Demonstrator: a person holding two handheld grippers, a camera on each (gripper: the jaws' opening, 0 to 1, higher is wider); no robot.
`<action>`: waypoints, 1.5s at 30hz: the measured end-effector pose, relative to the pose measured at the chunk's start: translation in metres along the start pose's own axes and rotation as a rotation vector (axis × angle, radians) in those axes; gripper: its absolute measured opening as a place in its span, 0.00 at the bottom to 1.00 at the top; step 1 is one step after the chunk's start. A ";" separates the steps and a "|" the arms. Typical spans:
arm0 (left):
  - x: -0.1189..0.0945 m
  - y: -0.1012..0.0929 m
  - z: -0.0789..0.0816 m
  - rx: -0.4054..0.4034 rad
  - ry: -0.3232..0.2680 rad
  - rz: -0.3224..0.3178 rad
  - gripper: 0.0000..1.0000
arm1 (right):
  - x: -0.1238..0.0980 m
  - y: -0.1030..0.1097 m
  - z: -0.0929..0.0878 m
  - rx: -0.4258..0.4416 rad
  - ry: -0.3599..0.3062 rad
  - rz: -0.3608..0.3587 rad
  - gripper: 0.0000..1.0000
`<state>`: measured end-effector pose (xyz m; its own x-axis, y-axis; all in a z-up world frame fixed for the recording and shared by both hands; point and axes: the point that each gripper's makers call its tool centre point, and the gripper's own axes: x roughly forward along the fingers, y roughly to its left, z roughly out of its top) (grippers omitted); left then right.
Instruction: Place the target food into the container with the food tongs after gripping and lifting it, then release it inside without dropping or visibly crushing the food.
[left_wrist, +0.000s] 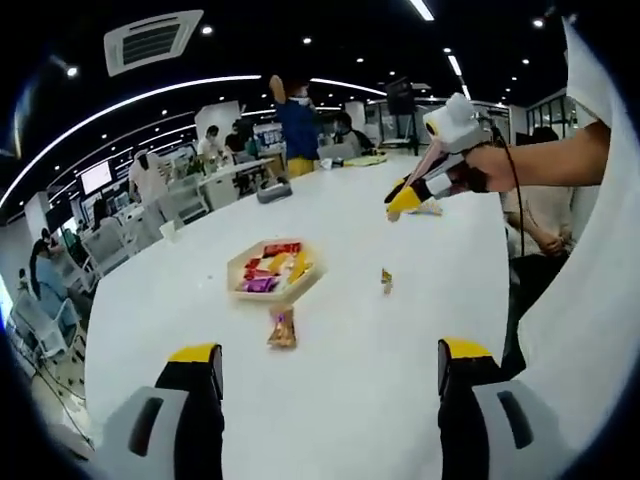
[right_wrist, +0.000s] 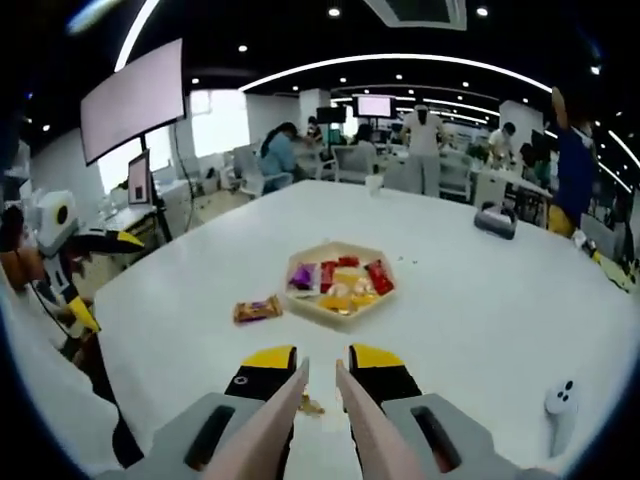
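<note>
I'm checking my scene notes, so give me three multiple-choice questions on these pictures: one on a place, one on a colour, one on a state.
1. Where is the brown wrapped snack packet?
A. inside the tray
B. on the white table, beside the beige hexagonal tray
C. in tongs
2. What colour are the left gripper jaw tips?
A. yellow
B. red
C. blue
3. The left gripper is:
A. open, empty
B. shut on a packet
C. shut on tongs
Key: B, it lies on bare tabletop; A, both tips show yellow; A, the jaws stand wide apart.

Left gripper (left_wrist: 330, 365): grey moulded body with black, yellow-tipped jaws. Right gripper (right_wrist: 322, 368): the same grey body and yellow tips, plus pinkish tong blades. White sleeve (left_wrist: 585, 300) beside it.
</note>
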<state>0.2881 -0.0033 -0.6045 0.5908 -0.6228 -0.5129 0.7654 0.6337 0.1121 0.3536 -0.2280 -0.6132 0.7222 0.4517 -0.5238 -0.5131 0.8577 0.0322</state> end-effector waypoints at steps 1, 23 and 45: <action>-0.001 0.000 0.003 -0.004 -0.003 0.011 0.89 | 0.002 -0.001 -0.006 -0.015 0.018 0.009 0.21; -0.021 -0.001 -0.001 -0.183 0.030 0.174 0.89 | 0.094 0.008 -0.075 -0.076 0.116 0.146 0.23; -0.005 0.015 0.025 -0.193 -0.017 0.207 0.87 | 0.094 -0.004 -0.078 -0.042 0.154 0.189 0.18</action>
<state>0.3033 -0.0018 -0.5793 0.7348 -0.4781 -0.4811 0.5665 0.8227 0.0477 0.3870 -0.2080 -0.7291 0.5341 0.5575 -0.6356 -0.6535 0.7492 0.1079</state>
